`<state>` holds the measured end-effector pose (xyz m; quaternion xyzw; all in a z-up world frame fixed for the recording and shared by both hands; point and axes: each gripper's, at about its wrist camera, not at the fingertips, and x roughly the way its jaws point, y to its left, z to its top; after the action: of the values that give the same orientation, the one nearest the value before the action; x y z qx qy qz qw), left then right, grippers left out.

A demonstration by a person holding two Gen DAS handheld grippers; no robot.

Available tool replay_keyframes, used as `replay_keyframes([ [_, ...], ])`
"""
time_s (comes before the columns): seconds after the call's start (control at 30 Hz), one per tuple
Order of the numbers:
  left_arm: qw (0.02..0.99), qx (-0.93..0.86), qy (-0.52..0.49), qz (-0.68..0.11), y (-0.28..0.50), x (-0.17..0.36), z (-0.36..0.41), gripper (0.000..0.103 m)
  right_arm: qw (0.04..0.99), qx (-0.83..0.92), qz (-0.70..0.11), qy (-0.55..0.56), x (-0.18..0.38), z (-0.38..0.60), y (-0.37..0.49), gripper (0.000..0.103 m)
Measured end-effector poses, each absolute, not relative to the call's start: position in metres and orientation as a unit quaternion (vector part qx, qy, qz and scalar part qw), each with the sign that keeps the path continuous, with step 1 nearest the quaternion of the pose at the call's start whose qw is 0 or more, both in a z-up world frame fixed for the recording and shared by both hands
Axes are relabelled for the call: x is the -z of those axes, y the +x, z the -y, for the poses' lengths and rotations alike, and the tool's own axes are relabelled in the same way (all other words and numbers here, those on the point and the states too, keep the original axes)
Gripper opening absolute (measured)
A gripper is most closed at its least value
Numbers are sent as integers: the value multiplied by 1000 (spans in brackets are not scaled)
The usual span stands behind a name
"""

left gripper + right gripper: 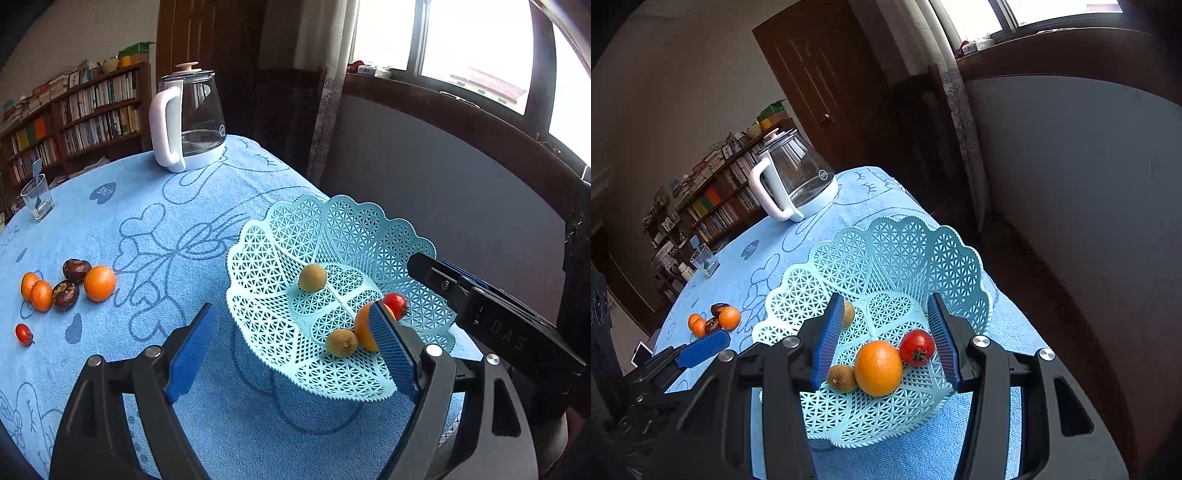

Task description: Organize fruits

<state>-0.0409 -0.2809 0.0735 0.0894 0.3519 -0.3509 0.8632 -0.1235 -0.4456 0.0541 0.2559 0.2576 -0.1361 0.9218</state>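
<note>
A pale blue lattice basket (pixel 288 221) (pixel 905 243) stands near the table's right edge. It holds an orange (pixel 878 367), a red tomato (pixel 916 347) and two brownish round fruits (pixel 312 277) (pixel 341 342). My left gripper (pixel 293 312) is open and empty over the basket's near left rim, its right pad in front of the orange (pixel 364 325). My right gripper (pixel 885 299) hovers open above the basket, with the fruits lying below, untouched. On the cloth at the left lie three oranges (pixel 99 283), two dark brown fruits (pixel 66 294) and a small tomato (pixel 24 334).
A glass kettle (pixel 188 118) with a white handle stands at the far side of the blue cloth (pixel 166 229). A drinking glass (pixel 37 197) is at the far left. Bookshelves (pixel 74 110) are behind, a window and a dark wooden frame to the right.
</note>
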Motion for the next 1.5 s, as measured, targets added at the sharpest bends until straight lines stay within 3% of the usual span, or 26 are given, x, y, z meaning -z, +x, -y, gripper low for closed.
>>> replay_keyframes([
  [0.37,881,322,79,-337,-35,-78,264,98,921,135,-260,255,-52,442,-119,53],
  [0.5,887,309,76,-335,-31,-80,258,98,922,135,-259,255,-52,441,-119,56],
  [0.57,891,301,77,-331,-30,-81,255,98,923,136,-255,254,-53,439,-119,64],
  [0.93,905,266,71,-325,-24,-85,238,98,924,131,-255,253,-54,433,-116,71],
  [1.03,908,256,67,-325,-22,-85,232,98,926,131,-249,251,-55,430,-116,79],
  [1.5,921,217,45,-321,-12,-89,197,98,930,102,-255,245,-62,408,-105,84],
])
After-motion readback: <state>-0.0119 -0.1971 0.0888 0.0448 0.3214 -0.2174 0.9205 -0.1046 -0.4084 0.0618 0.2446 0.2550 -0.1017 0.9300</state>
